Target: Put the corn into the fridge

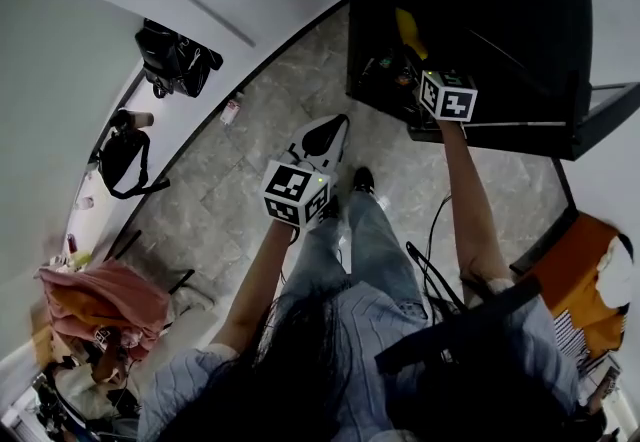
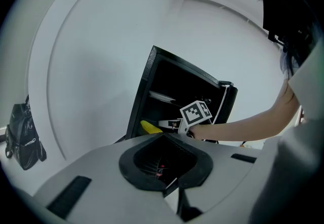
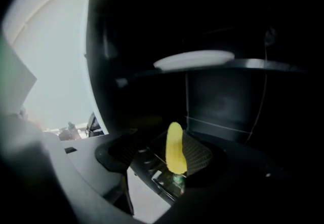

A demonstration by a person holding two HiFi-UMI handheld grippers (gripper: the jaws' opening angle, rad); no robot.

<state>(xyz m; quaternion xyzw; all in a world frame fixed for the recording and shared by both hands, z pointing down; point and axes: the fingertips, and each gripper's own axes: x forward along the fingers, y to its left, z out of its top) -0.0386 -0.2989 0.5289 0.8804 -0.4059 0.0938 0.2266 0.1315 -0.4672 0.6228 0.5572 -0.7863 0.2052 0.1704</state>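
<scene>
The right tool (image 3: pixel 174 167) is clamped on the corn (image 3: pixel 175 149) — the yellow cob stands upright between its jaws, inside the open black fridge (image 1: pixel 500 0), below a shelf (image 3: pixel 268 65) that carries a white plate (image 3: pixel 195 59). The left tool (image 1: pixel 328 138) hangs outside the fridge over the floor (image 1: pixel 250 160) — jaws together, holding nothing.

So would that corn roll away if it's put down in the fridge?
Probably, yes: the corn looks rounded and tapered, so laid down it may roll in a curve. It stands straight out of the right gripper without drooping, so it seems stiff.
</scene>
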